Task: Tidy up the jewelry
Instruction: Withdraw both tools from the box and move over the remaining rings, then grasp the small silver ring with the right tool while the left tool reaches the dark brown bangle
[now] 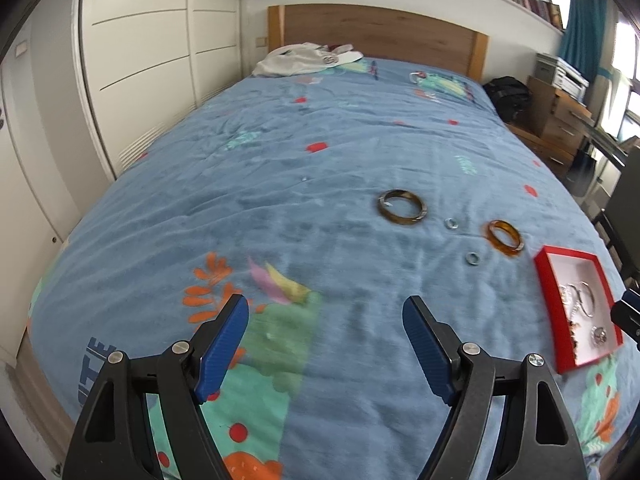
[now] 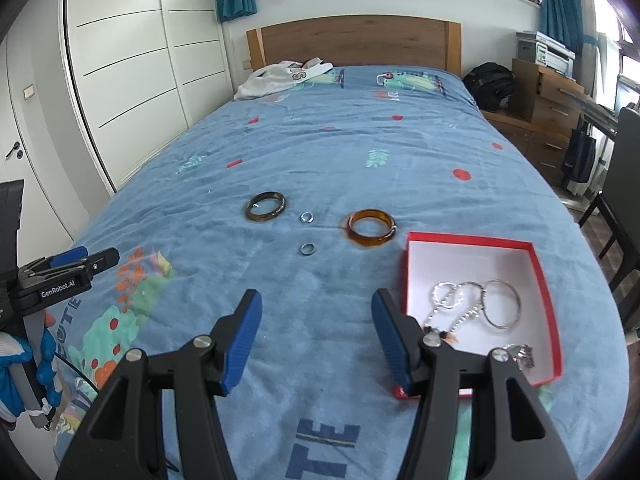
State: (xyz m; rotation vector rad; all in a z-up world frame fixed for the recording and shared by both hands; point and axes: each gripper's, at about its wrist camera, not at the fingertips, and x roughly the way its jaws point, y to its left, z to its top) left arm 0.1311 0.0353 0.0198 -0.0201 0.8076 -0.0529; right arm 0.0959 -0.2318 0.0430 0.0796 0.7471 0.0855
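1. The left gripper (image 1: 326, 312) is being held wide open above the plush blue bedspread (image 1: 280, 168); nothing is being gripped between its ribbed blue pads (image 1: 224, 350).
2. The right gripper (image 2: 316, 308) is likewise being held spread apart and empty, just left of the red cardboard box (image 2: 546, 304).
3. Thin silver hoops (image 2: 502, 304), a beaded chain and a sparkly ring are being kept on the box's white lining.
4. A dark mottled bangle (image 2: 265, 207) and a translucent amber bangle (image 2: 372, 228) are lying flat on the spread, well apart.
5. Two small silvery rings (image 2: 307, 217) (image 2: 308, 249) are lying between them.
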